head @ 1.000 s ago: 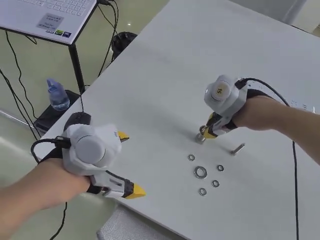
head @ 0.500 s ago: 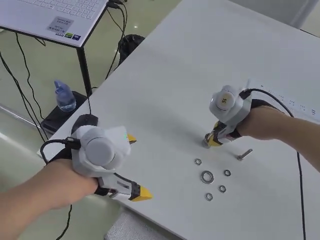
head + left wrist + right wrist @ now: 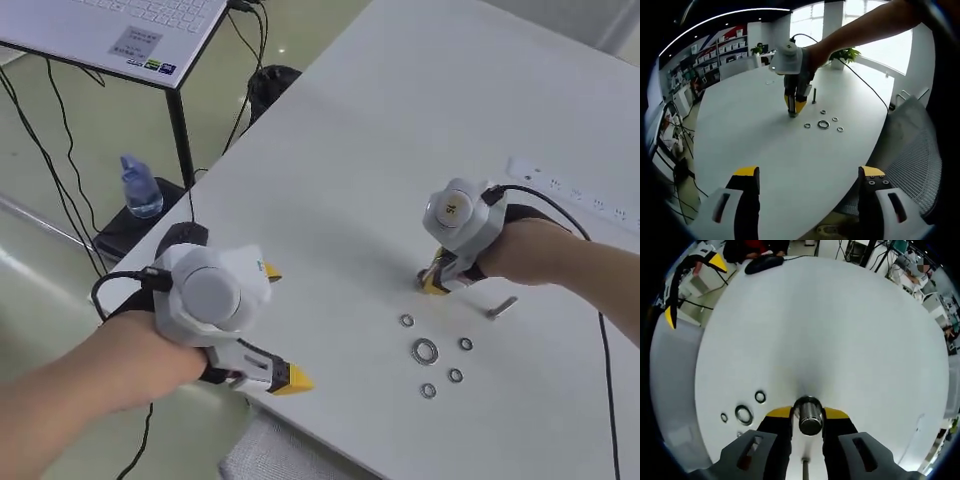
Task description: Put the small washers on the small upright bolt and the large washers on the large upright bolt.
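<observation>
Five washers [image 3: 426, 351] loose | right hand-held gripper [image 3: 432, 284] clamps bolt [image 3: 810, 417] upright on table [image 3: 330, 170] | left hand-held gripper [image 3: 809, 172] open | risk: bolt topples on release, scattering washers

The worktop [image 3: 330, 150] was plain white, with no pattern. The left tongs [image 3: 284, 324] and the right tongs [image 3: 436, 282] both had white to pale grey housings, black jaws and bright yellow tips. The large bolt [image 3: 810, 419] between the right tongs' yellow tips was dull silver, darker grey at its end. The small bolt [image 3: 502, 308] and the washers [image 3: 425, 351] were the same bare silvery metal. The laptop [image 3: 110, 30] was white with small coloured stickers, and its stand [image 3: 182, 130] was black. The bottle [image 3: 141, 186] was clear blue with a blue cap, the floor [image 3: 100, 130] pale green-grey
</observation>
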`<control>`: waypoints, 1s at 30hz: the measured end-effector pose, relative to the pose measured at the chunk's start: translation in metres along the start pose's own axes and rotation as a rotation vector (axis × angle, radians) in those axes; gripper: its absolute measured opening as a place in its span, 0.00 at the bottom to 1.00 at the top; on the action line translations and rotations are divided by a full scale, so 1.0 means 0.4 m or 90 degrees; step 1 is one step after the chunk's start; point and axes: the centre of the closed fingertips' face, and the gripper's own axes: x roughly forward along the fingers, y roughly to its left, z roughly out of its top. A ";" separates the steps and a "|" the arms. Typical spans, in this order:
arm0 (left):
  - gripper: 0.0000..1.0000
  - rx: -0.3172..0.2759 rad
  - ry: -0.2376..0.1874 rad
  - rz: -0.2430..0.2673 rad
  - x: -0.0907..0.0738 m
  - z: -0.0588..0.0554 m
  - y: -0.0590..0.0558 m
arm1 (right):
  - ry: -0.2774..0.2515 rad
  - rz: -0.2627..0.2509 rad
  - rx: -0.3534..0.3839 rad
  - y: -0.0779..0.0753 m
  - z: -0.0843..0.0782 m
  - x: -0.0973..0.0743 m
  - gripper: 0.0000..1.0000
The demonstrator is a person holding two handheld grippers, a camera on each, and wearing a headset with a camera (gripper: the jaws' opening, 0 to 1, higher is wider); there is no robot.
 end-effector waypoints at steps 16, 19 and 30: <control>0.77 -0.005 0.011 -0.007 -0.010 -0.023 -0.019 | 0.002 -0.003 -0.005 0.000 -0.004 0.006 0.23; 0.76 -0.001 0.019 -0.012 -0.009 -0.030 -0.024 | 0.015 -0.004 -0.008 0.008 -0.016 0.019 0.25; 0.76 -0.002 0.023 -0.014 -0.019 -0.035 -0.025 | -0.006 -0.004 -0.012 0.004 -0.009 0.014 0.25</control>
